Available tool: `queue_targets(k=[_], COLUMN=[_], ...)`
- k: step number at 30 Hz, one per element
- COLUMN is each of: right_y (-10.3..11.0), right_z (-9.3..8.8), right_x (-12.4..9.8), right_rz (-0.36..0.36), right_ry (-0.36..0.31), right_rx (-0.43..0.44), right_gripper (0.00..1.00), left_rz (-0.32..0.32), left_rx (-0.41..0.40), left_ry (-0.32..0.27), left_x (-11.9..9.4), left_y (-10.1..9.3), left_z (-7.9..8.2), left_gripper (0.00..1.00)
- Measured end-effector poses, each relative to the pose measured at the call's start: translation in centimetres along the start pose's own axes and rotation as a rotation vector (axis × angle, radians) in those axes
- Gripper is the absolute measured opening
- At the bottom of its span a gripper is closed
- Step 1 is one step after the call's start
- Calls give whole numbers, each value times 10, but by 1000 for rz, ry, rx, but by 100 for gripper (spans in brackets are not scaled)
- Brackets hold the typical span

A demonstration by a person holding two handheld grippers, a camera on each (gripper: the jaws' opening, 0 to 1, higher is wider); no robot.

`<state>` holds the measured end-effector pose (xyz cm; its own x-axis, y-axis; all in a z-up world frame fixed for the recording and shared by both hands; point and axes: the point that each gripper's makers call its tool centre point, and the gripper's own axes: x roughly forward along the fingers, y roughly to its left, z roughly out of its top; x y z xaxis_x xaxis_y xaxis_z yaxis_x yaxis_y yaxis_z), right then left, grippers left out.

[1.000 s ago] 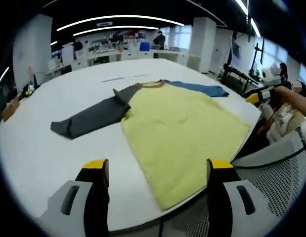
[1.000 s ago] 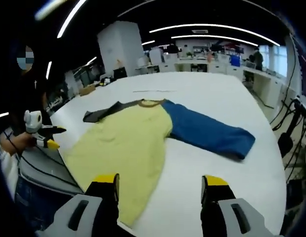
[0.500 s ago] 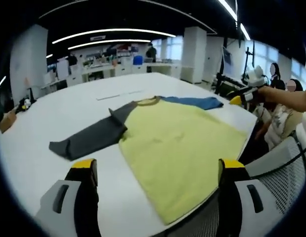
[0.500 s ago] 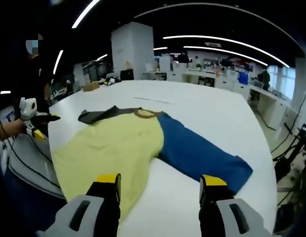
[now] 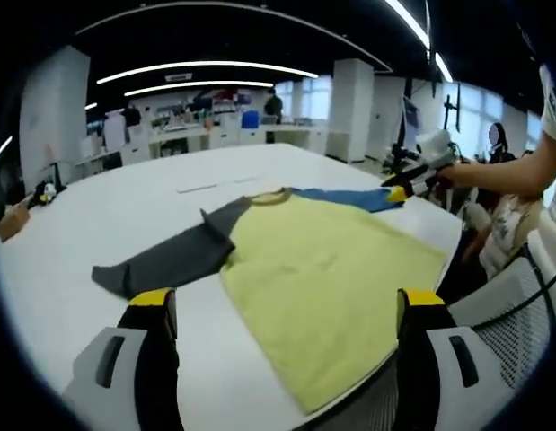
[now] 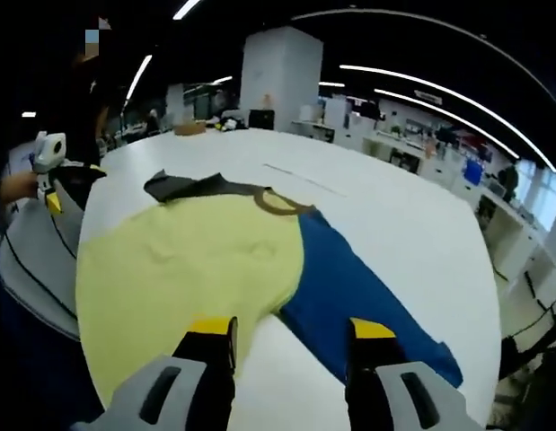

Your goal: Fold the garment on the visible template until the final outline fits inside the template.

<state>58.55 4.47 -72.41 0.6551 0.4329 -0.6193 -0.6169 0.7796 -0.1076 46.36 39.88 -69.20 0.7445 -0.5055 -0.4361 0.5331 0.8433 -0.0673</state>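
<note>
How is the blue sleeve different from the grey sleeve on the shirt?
The blue sleeve is bright blue, while the grey sleeve is dark charcoal. They stick out from opposite sides of the yellow shirt body. The right claw hovers open by the blue sleeve, while the left claw is open over the shirt's hem, beside the grey sleeve. Both are long sleeves lying flat, spread out on the white table.

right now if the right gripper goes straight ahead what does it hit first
Most likely the blue sleeve of the yellow-bodied shirt, near the seam where it joins the yellow body. The right gripper is open just above it on the white table; exact depth is unclear.
</note>
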Motion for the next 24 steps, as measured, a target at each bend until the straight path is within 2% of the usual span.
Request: queue_targets(k=[3,8,12,24], right_y=[-3,-4,-2,1], right_z=[-5,-13,-22,-30], right_x=[12,28,40,59], right_rz=[14,30,54,84], right_ry=[37,79,118,158], right_rx=[-77,-145,-198,-241], right_gripper=[41,30,25,11], left_rz=[0,0,1,12], left_rx=[1,11,11,9], left_ry=[-10,-11,-18,-20], left_x=[0,0,-1,-2], left_y=[-2,-2,0,2], left_z=[2,4,5,6], left_gripper=[99,99,98,95])
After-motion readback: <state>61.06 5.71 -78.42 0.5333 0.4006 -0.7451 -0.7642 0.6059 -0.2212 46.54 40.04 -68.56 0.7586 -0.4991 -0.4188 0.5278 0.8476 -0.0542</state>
